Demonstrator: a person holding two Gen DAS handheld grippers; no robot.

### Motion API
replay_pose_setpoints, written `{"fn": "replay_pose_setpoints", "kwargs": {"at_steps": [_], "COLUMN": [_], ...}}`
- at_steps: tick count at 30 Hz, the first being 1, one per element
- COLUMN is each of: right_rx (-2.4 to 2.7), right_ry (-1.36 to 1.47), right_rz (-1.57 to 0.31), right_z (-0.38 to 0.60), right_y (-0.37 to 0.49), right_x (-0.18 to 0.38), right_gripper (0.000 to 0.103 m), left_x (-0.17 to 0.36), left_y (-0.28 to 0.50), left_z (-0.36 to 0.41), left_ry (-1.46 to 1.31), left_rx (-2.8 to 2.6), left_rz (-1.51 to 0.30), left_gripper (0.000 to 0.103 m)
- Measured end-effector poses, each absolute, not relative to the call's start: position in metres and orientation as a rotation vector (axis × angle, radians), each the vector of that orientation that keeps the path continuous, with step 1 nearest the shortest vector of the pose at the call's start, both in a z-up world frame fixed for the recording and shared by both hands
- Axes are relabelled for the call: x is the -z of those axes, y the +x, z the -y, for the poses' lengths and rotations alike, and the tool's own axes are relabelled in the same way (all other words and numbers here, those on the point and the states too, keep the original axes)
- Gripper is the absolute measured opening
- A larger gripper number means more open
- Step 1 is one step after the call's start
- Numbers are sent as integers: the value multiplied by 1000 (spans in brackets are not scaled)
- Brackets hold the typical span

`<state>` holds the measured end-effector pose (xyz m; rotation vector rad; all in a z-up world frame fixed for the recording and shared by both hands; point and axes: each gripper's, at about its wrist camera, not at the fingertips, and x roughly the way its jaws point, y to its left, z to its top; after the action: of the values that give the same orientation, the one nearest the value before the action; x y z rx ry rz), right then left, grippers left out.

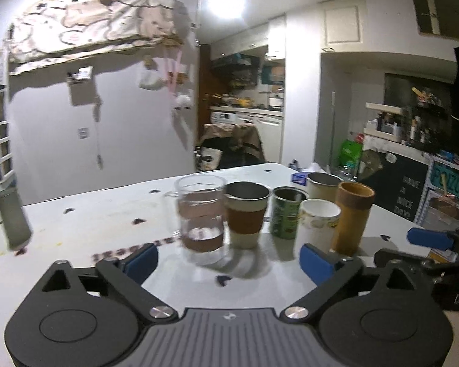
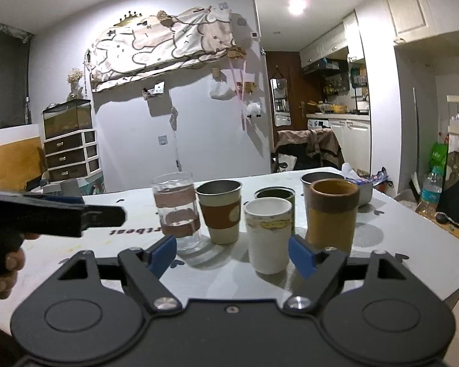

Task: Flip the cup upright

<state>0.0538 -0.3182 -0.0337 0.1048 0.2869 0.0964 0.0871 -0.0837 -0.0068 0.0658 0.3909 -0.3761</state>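
Several cups stand upright in a cluster on the white table (image 1: 107,214): a clear glass cup with brown bands (image 1: 200,217) (image 2: 177,209), a steel-rimmed cup with a brown sleeve (image 1: 245,214) (image 2: 222,211), a green cup (image 1: 287,212) (image 2: 275,194), a white paper cup (image 1: 318,226) (image 2: 269,235), a tan cup (image 1: 353,217) (image 2: 332,214) and a steel cup (image 1: 322,183) (image 2: 321,179). My left gripper (image 1: 229,260) is open and empty, just short of the glass cup. My right gripper (image 2: 232,253) is open and empty, with the white paper cup close ahead of its fingers.
A grey upright object (image 1: 13,220) stands at the table's left. The right gripper's blue fingertip (image 1: 428,238) shows at the right of the left wrist view; the left gripper's body (image 2: 55,214) crosses the left of the right wrist view. A blue packet (image 1: 300,178) lies behind the cups.
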Motion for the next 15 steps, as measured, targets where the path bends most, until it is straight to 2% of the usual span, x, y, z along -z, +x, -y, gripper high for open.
{"fn": "replay_pose_setpoints", "kwargs": {"at_steps": [12, 15], "right_rx": [-44, -20], "right_ry": [51, 39], "right_rz": [-247, -241], "right_z": [294, 295], "right_y": [25, 20], "right_x": [31, 32], "right_gripper": [102, 103], "left_x": [24, 31], "left_y": [51, 48], "left_z": [59, 59], "left_ry": [49, 52], "left_rx": [305, 290], "left_rz": [-381, -390], "left_gripper": [103, 103]}}
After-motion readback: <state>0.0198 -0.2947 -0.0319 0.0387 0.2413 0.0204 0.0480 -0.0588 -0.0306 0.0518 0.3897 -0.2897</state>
